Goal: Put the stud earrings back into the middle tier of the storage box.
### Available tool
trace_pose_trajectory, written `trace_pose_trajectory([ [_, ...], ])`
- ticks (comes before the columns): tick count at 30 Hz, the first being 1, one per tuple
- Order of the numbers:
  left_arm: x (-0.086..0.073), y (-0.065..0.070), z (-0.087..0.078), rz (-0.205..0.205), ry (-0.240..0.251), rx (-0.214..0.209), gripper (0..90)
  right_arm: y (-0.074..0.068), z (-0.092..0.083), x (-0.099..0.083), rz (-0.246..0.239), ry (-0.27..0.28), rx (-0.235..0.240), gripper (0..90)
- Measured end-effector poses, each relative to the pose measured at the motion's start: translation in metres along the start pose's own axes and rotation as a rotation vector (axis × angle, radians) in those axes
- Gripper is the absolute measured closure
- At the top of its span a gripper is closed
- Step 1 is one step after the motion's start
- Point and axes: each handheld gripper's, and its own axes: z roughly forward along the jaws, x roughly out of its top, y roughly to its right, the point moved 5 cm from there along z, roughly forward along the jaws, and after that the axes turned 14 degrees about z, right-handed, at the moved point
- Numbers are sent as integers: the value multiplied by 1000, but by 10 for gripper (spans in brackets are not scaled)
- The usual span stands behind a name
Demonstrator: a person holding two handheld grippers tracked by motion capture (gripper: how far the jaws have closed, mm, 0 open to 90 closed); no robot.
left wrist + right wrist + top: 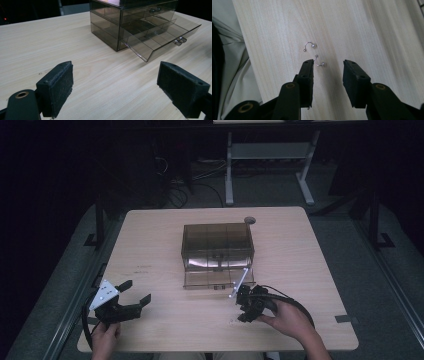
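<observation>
Right gripper (328, 68): jaws part open, a narrow gap, holding nothing; pointed down at the table near its near edge, seen in the high view at (248, 306).
Nearer earring (319, 61): small curved silver piece with a bead at each end, flat on the wood just ahead of the gap, close beside the tip of the left-hand jaw in the right gripper view.
Farther earring (309, 46): same kind, a little beyond the first, apart from it, not touching.
Step in hand: by my reading, lining up to pick the nearer earring off the table; no contact yet.
Next move: I judge it wants a slight shift so the piece sits mid-gap, then a lowering until the pads meet the wood, then a gentle close. The piece is thin and flat, so it could slip out or skate away.
Left gripper (115, 82): jaws spread wide, empty, idle over the near left of the table (150, 240), in the high view at (131, 296).
Drawer box (217, 245): smoked clear plastic, mid-table; lower drawer (160, 41) pulled out toward the person, divided into compartments that look empty; likely destination.
Edges: the table edge lies close to the left of the earrings in the right gripper view, with pale cloth below it; a nudge that way risks a drop.
Open room: bare wood between the grippers and on both sides of the box; the drawer front sits near the right gripper.
</observation>
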Motion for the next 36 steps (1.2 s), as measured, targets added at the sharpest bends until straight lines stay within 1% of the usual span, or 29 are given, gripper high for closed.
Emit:
trace_pose_trajectory([
  [5, 0, 0, 0, -1, -1, 0, 130, -1, 4, 3, -15, -23, 2, 643],
  [7, 0, 0, 0, -2, 0, 0, 130, -1, 7, 4, -22, -41, -6, 652],
  [17, 0, -1, 0, -4, 4, 1, 130, -4, 16, 8, -44, -102, -27, 708],
  [22, 0, -1, 0, -9, 8, 2, 130, -5, 18, 10, -55, -124, -38, 730],
  [26, 0, -1, -1, -4, 7, 2, 130, -6, 20, 11, -73, -136, -42, 756],
  [30, 0, -1, -1, -8, 6, 4, 130, -8, 20, 11, -84, -149, -60, 778],
  [32, 1, -1, -1, -13, 10, 5, 130, -10, 21, 12, -109, -169, -82, 785],
  [34, 1, -1, -1, -13, 10, 5, 130, -12, 21, 13, -121, -186, -102, 793],
  [36, 1, -1, -1, -12, 10, 5, 130, -13, 22, 15, -129, -202, -108, 806],
])
